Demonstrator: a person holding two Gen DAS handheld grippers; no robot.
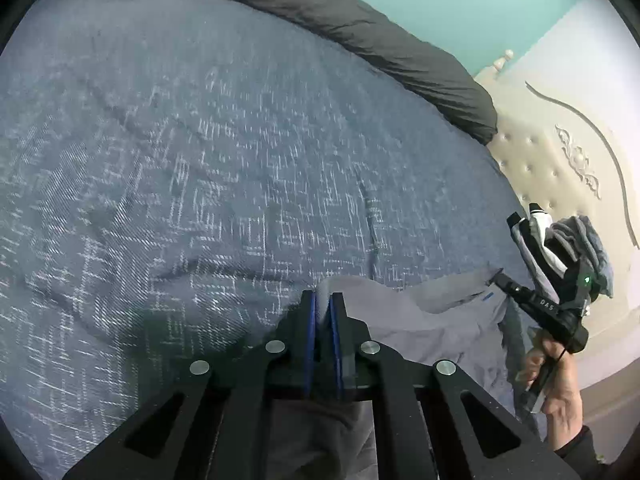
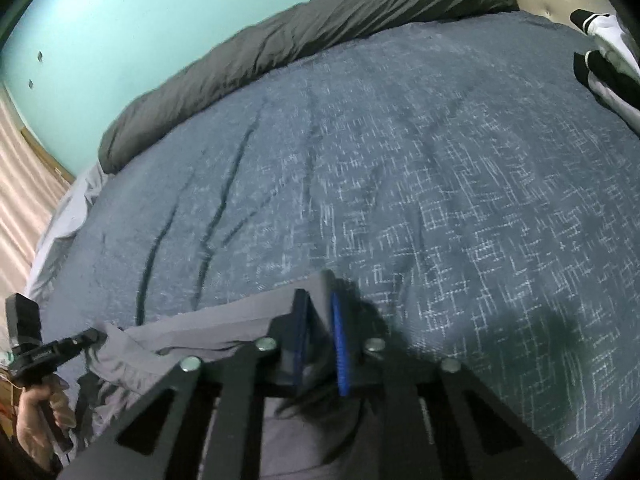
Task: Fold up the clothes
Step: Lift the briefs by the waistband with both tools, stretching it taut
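both the left hand-held gripper (image 1: 323, 300) and right hand-held gripper (image 2: 320, 300) are clamped on the grey garment's (image 1: 424, 312) top edge stretched between them above the bed (image 1: 200, 160), so keep that edge taut and level.

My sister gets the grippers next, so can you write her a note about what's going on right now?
Left gripper: shut on the grey garment.
Right gripper: shut on the same garment's other end.
The garment is stretched between them at the near edge of the blue bedspread. More clothes lie by the headboard.
Done: garment picked up.
Left: lay it flat, fold it, then the others.
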